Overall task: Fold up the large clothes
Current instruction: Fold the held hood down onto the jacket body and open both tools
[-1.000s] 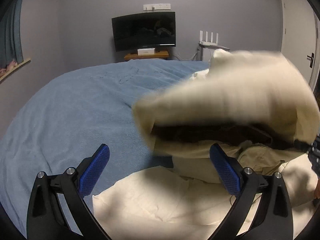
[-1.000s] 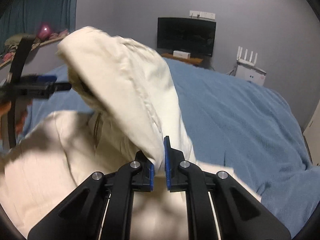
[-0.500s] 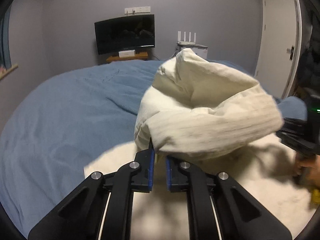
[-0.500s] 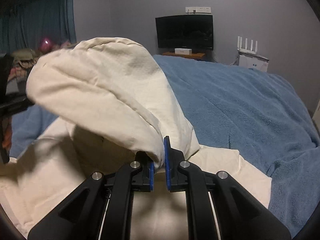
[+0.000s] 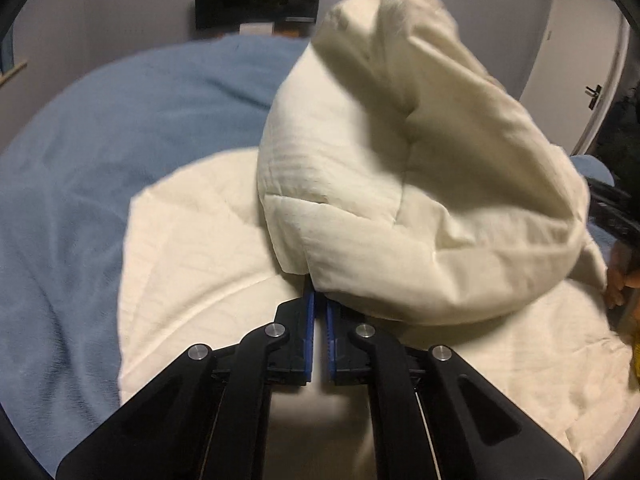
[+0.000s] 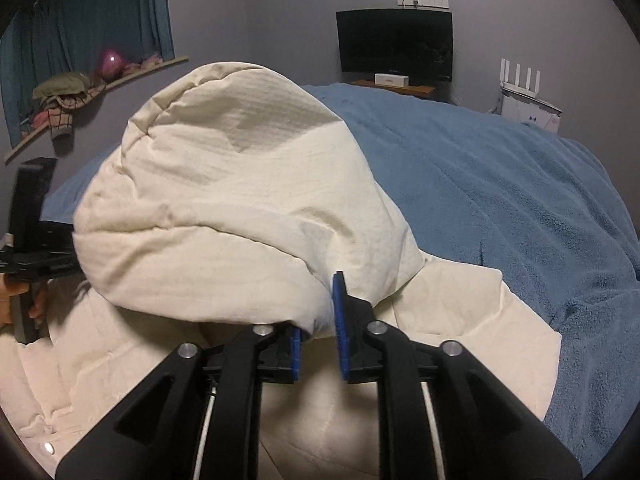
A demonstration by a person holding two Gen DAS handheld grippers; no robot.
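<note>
A cream padded coat [image 5: 420, 184] lies on the blue bed, part of it lifted in a puffy fold over the flat part [image 5: 192, 256]. My left gripper [image 5: 319, 308] is shut on the fold's lower edge. In the right wrist view the same coat [image 6: 240, 208] bulges up in front of my right gripper [image 6: 320, 320], whose jaws stand slightly apart with the coat's edge still between them. The left gripper's body [image 6: 28, 216] shows at the left edge of the right wrist view.
The blue blanket [image 6: 500, 200] covers the bed to the right and far side. A dark TV [image 6: 394, 44] and a white router [image 6: 524, 96] stand by the far wall. A shelf with clothes [image 6: 64, 96] is at the left; a white door [image 5: 576, 52] is at the right.
My left gripper closed on the coat's fold and lifted it. The fold rose higher between both grippers. My right gripper's jaws have parted a little from fully shut.
</note>
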